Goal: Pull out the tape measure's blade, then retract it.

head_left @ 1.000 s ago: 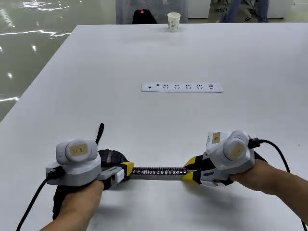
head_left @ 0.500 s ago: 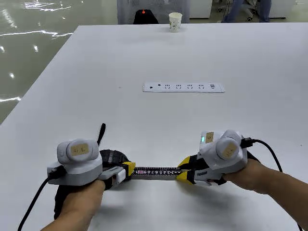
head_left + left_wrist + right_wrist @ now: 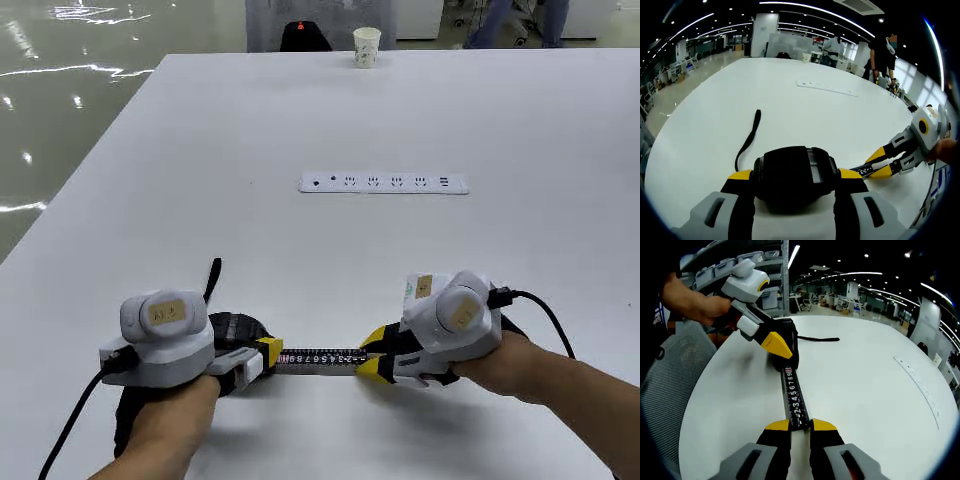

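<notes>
The black tape measure case (image 3: 236,329) lies on the white table (image 3: 420,110) at the near left, with my left gripper (image 3: 256,352) shut on it. In the left gripper view the case (image 3: 790,167) sits squeezed between the yellow-tipped jaws of the left gripper (image 3: 795,181). A short length of black numbered blade (image 3: 320,357) runs right from the case. My right gripper (image 3: 370,353) is shut on the blade's end. In the right gripper view the blade (image 3: 793,395) leads from the right gripper (image 3: 800,428) to the case (image 3: 789,342).
The case's black wrist strap (image 3: 747,140) trails across the table behind it. A white power strip (image 3: 383,183) lies mid-table and a paper cup (image 3: 367,46) stands at the far edge. The table's left edge drops to a shiny floor. People stand in the background.
My right gripper has moved left toward the case with the blade end, and the exposed blade has become shorter. The left gripper and case have stayed put.
</notes>
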`<state>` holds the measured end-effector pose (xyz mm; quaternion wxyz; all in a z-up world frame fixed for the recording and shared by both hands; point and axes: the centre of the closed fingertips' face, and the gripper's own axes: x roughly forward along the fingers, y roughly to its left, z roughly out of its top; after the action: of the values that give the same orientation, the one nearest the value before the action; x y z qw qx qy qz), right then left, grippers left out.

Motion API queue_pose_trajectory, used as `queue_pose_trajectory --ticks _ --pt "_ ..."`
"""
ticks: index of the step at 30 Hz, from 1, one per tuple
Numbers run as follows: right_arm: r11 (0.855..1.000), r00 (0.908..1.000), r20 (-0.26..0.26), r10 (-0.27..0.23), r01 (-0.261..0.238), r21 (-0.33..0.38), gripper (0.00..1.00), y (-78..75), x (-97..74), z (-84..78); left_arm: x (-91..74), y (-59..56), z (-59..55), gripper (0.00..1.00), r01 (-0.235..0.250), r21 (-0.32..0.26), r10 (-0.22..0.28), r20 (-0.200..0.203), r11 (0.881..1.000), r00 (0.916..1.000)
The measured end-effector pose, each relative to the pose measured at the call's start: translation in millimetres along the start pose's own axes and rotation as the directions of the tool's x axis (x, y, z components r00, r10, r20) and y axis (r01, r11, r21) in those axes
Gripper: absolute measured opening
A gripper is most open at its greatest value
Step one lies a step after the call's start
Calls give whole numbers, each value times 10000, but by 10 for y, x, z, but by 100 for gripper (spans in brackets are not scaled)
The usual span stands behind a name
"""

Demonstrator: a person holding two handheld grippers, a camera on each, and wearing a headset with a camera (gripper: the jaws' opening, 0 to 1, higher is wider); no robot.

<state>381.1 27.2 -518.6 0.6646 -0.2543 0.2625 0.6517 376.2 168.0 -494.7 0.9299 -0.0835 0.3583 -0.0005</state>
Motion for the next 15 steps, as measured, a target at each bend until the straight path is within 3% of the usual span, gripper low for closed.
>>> queue_pose_trajectory --ticks 15 --pt "9999 9999 97 128 -127 -102 10 26 144 126 -4 10 -6 59 20 -51 -20 -19 10000 10000"
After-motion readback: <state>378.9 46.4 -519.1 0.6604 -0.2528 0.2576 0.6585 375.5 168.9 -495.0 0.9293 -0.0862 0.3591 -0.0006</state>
